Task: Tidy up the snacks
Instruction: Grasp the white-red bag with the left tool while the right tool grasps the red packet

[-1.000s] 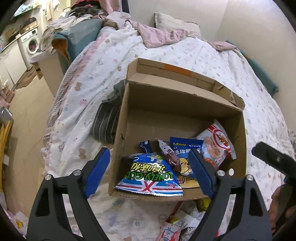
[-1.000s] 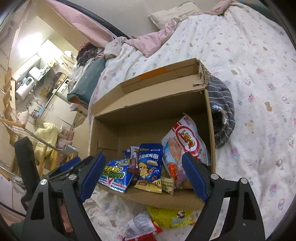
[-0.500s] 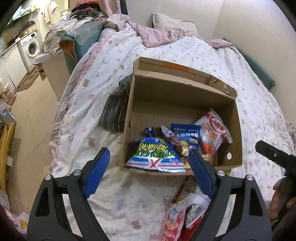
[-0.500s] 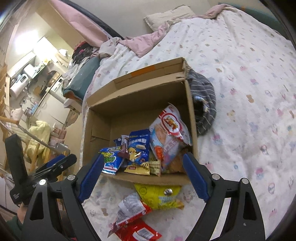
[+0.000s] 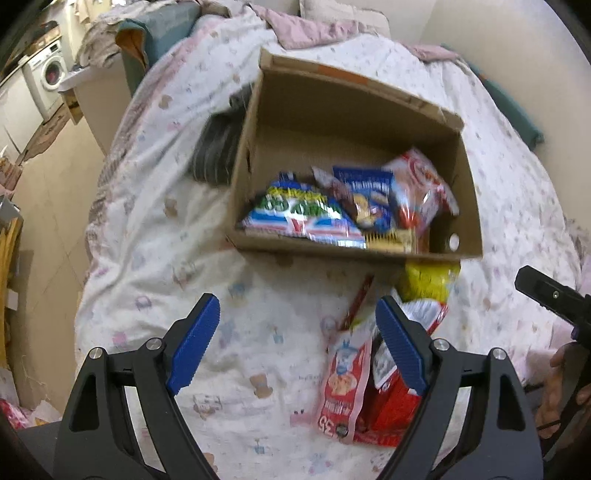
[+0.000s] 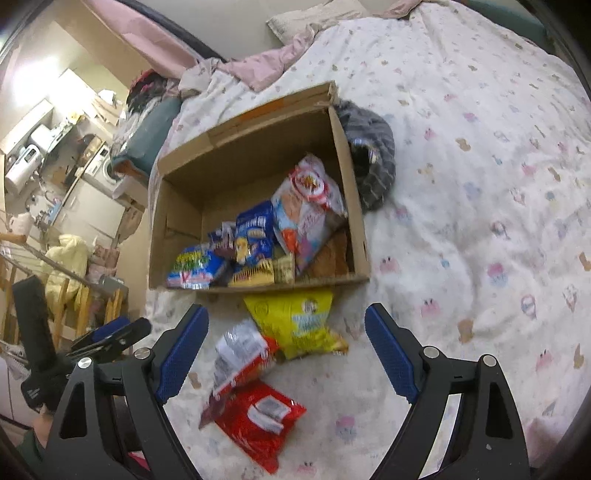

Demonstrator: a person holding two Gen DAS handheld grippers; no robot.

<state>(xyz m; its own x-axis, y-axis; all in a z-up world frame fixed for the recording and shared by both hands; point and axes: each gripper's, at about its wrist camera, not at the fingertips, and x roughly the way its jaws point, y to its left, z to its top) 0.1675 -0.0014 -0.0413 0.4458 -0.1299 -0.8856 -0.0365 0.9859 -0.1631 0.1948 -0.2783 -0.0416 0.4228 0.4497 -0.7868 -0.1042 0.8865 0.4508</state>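
Bed [image 6: 480, 184] with patterned quilt, bedroom. Box [image 6: 360, 236] lay on quilt, open, several snack packets inside against near wall. Yellow bag [image 6: 299, 325], silver-red packet [image 6: 240, 354], red packet [image 6: 258, 417] lay loose on quilt before box. Striped cloth [image 6: 373, 155] beside box. Left gripper [image 5: 295, 339] and right gripper [image 6: 286, 347] both spread wide, empty, above quilt.

home bedroom: bed [image 6: 480, 184] with patterned duvet, pillow [image 6: 314, 16], washing machine [image 5: 51, 74] nearby.
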